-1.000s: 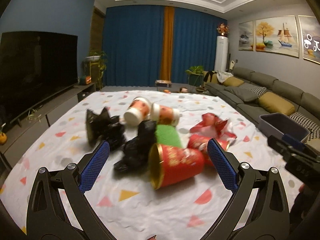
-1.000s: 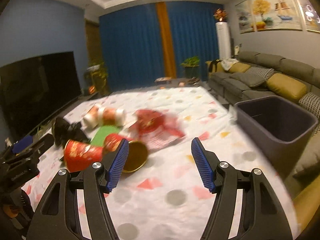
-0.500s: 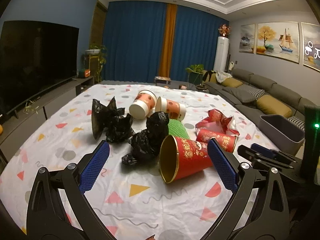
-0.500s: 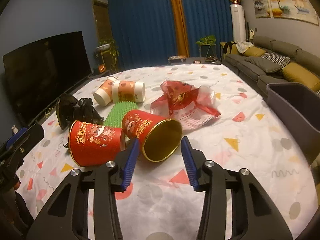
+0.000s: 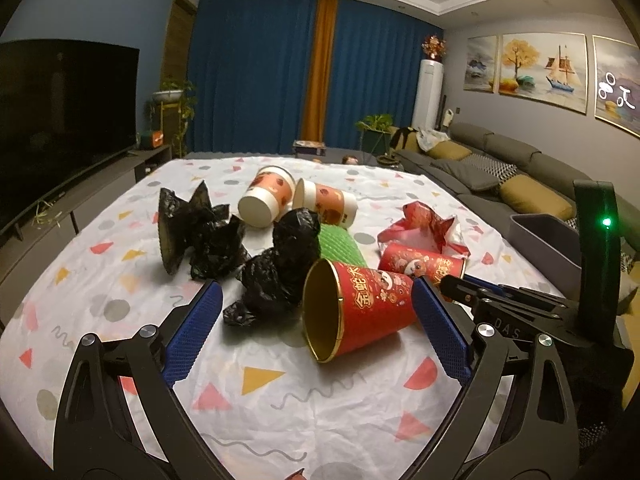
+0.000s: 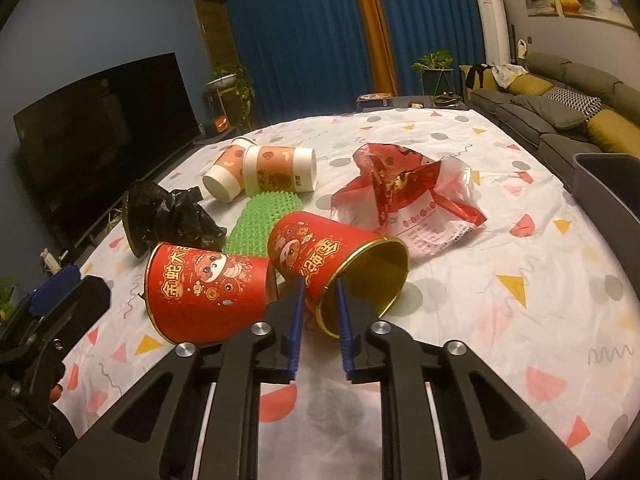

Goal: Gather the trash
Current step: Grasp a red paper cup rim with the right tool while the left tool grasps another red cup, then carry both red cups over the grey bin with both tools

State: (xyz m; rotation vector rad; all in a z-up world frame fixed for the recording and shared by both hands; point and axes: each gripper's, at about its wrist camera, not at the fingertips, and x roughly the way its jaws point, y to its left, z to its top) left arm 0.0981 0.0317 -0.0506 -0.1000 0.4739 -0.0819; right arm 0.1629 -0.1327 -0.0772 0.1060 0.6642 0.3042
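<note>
Trash lies scattered across the patterned sheet (image 5: 320, 392) in the left wrist view: a red cup (image 5: 356, 312) on its side at frame centre with its gold mouth toward the camera, black bags (image 5: 280, 264) to its left, two pale cups (image 5: 296, 202) further back. The left gripper (image 5: 316, 328) stands released, wide apart, with the near red cup roughly between its tips but untouched. At the right edge the right gripper's body is partly cut off, its tips hidden behind the blue pad. In the right wrist view, the right gripper (image 6: 318, 312) has just been closing, and the rim of the second red cup (image 6: 332, 260) at lower centre stands between its jaws, one finger inside the mouth and one outside; the pads look to be clenched on the wall, though actual contact is hard to confirm. For a good pickup, the pinch should sit deep enough on the thin rim not to slip or crush, then lift clear of the neighbouring cup before swinging to the grey bin (image 6: 608, 192) at the right edge, which is cut off by the frame.
</note>
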